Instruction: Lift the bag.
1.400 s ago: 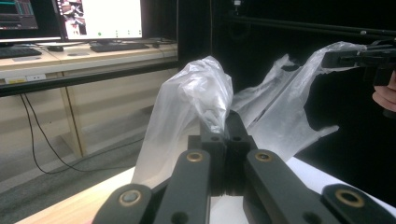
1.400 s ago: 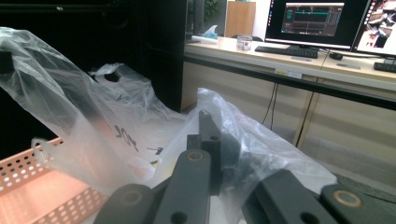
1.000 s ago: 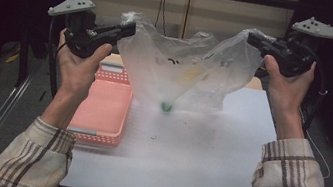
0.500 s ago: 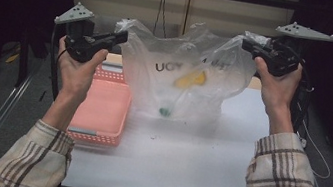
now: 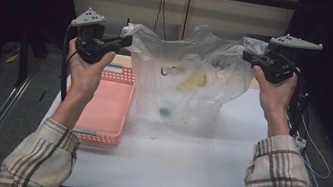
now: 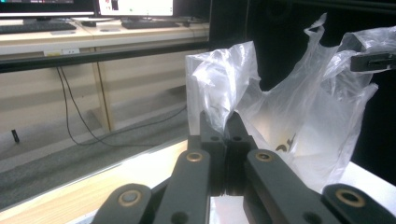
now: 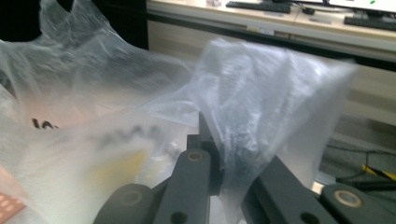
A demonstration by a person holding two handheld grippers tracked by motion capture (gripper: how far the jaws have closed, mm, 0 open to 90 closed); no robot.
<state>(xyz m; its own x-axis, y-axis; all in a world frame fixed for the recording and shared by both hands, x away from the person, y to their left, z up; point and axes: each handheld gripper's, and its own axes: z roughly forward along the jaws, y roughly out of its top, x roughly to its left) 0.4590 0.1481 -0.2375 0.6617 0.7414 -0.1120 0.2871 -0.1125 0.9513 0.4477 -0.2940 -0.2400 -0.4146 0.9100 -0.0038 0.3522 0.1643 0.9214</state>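
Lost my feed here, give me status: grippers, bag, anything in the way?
Left gripper and right gripper shut on bag handles. Bag hangs over table; yellow and green items inside. Pink basket beside it, apart.

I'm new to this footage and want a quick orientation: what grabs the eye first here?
A clear plastic bag held up over the middle of the white table, one top corner pinched in the left gripper, the other in the right gripper. Something yellow and something small and green show through it. A pink basket sits at the table's left.
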